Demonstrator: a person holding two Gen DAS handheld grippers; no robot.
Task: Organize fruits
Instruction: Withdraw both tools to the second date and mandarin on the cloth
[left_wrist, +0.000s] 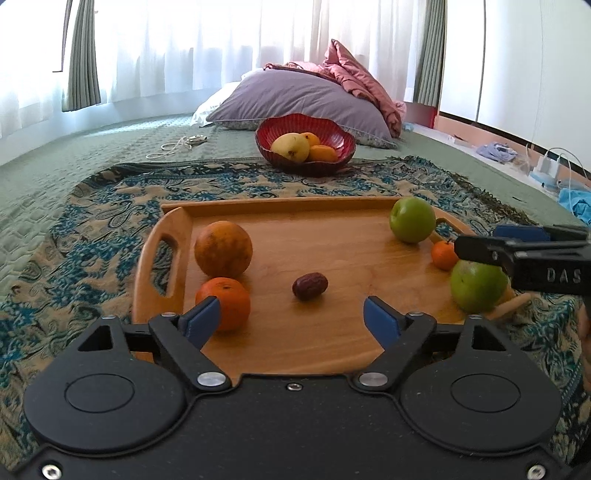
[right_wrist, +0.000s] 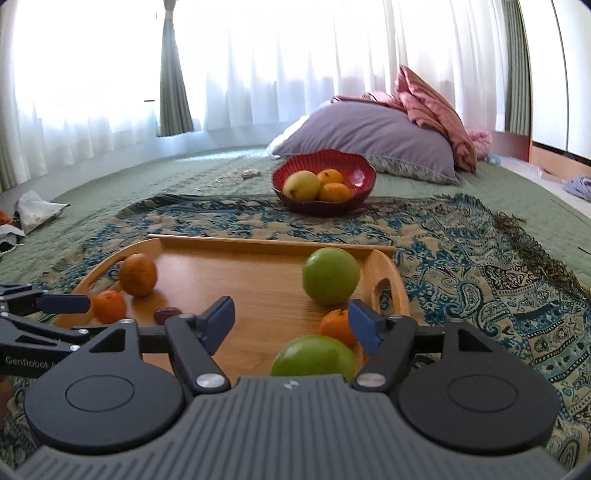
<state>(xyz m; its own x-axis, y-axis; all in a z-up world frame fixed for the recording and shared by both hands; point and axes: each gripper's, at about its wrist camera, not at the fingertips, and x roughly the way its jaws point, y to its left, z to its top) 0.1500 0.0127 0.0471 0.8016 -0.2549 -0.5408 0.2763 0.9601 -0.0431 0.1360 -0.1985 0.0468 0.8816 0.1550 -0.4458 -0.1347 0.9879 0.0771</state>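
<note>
On a curtained room's green bed, a patterned cloth (left_wrist: 92, 229) carries a wooden tray (left_wrist: 295, 206) of fruit just ahead of both spread, empty grippers, left (left_wrist: 291, 319) and right (right_wrist: 291, 319), the red bowl (right_wrist: 360, 166) beyond.

Black linkages, blue-padded jaws, silver screws

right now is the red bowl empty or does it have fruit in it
Not empty: the red bowl holds a yellow fruit and two oranges.

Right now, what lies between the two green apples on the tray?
A small orange lies between the far apple and the near apple, by the tray's right edge; both views show it.
</note>
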